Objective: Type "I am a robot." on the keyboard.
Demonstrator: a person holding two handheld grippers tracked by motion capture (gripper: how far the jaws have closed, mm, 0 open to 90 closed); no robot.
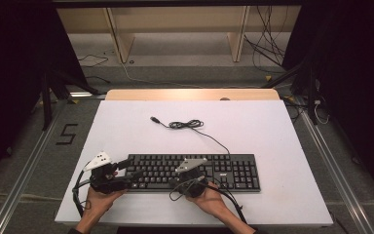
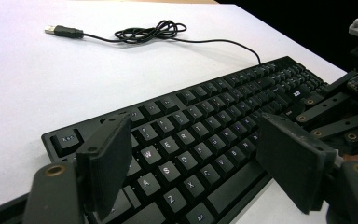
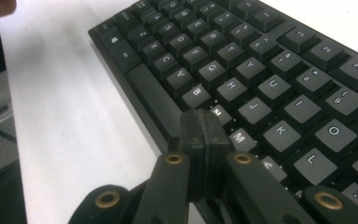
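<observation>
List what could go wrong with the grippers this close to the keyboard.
The right gripper, jaws shut, sits over the N and M keys of the keyboard; its tip may press both. The left gripper is open across the left-hand keys; lowered, either jaw could hit stray keys.

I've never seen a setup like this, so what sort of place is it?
Probably a lab or workshop set up for recording demonstrations, not an office. A white table stands between dark curtains, loose cables trail over the floor behind, and a person works handheld grippers, left gripper and right gripper, over a black keyboard.
</observation>
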